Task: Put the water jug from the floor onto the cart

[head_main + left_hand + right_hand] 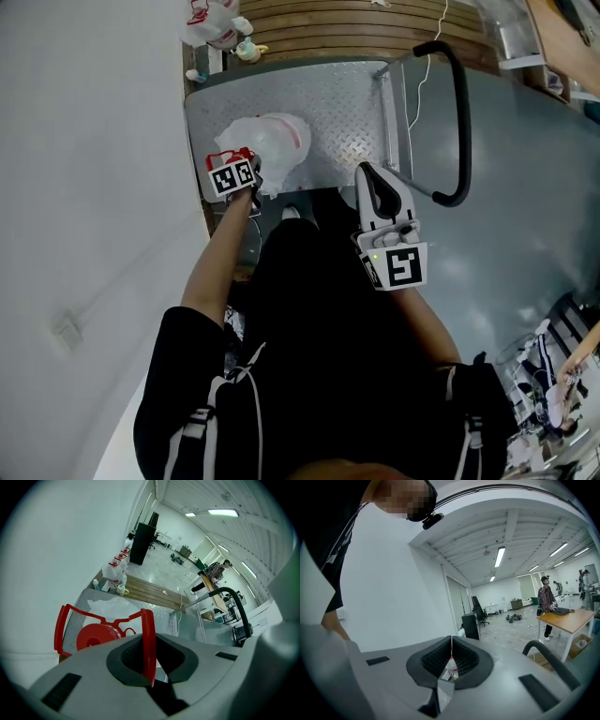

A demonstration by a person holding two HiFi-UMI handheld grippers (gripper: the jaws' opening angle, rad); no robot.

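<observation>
- My left tool [149,665] is pinched on the red carry handle [148,634] of the water jug [274,141]. The handle strip stands edge-on between the pads.
- The jug is directly beneath that tool, upright, red cap [96,637] on top. In the head view it is over the lower left part of the cart deck [342,98]. I cannot tell whether its base touches the plate.
- Judgement: the deck lies straight below the jug, so what remains is a plain vertical set-down, then release.
- My right tool [377,186] is pressed together and empty. It is to the right of the jug, near the push bar [461,122]. The left one carries the job.
</observation>
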